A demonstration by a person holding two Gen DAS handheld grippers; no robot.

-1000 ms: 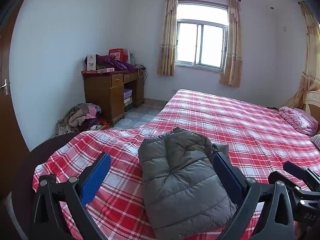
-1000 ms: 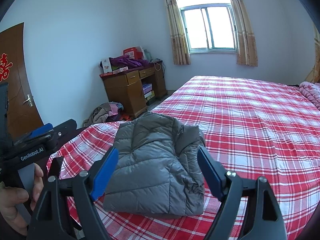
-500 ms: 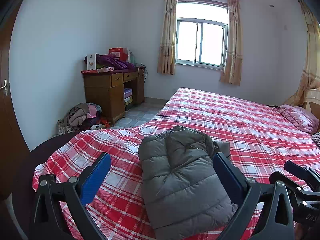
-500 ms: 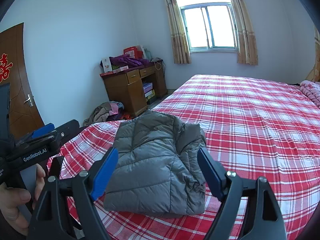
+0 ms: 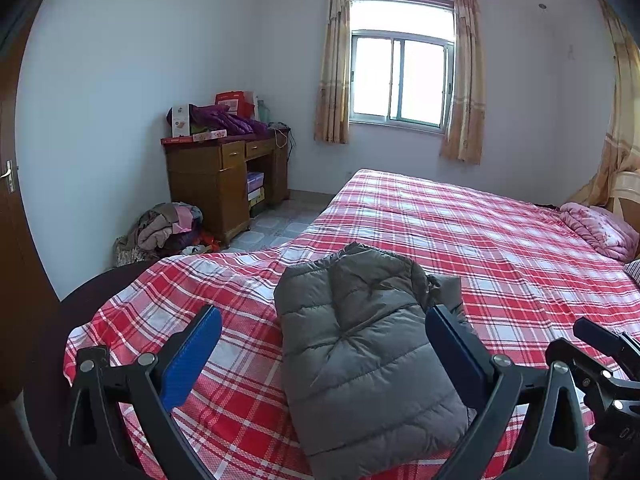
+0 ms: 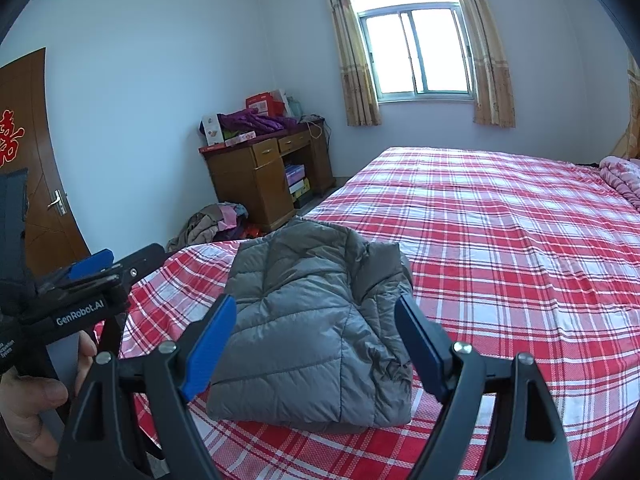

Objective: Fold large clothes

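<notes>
A grey quilted puffer jacket (image 5: 360, 352) lies folded into a compact bundle near the front corner of the bed (image 5: 480, 240), which wears a red and white plaid cover. My left gripper (image 5: 320, 344) hovers above the jacket, open, with nothing between its blue pads. In the right wrist view the same jacket (image 6: 312, 328) sits just ahead of my right gripper (image 6: 316, 336), also open and empty. The left gripper's body (image 6: 80, 304) and the person's hand (image 6: 28, 408) holding it show at that view's left edge. The right gripper's frame (image 5: 600, 360) shows at the left view's right edge.
A wooden desk (image 5: 224, 184) piled with boxes and purple clothes stands by the left wall. A heap of clothes (image 5: 168, 228) lies on the floor beside it. A pink quilt (image 5: 600, 228) rests at the bed's far right. A brown door (image 6: 36, 160) is at the left.
</notes>
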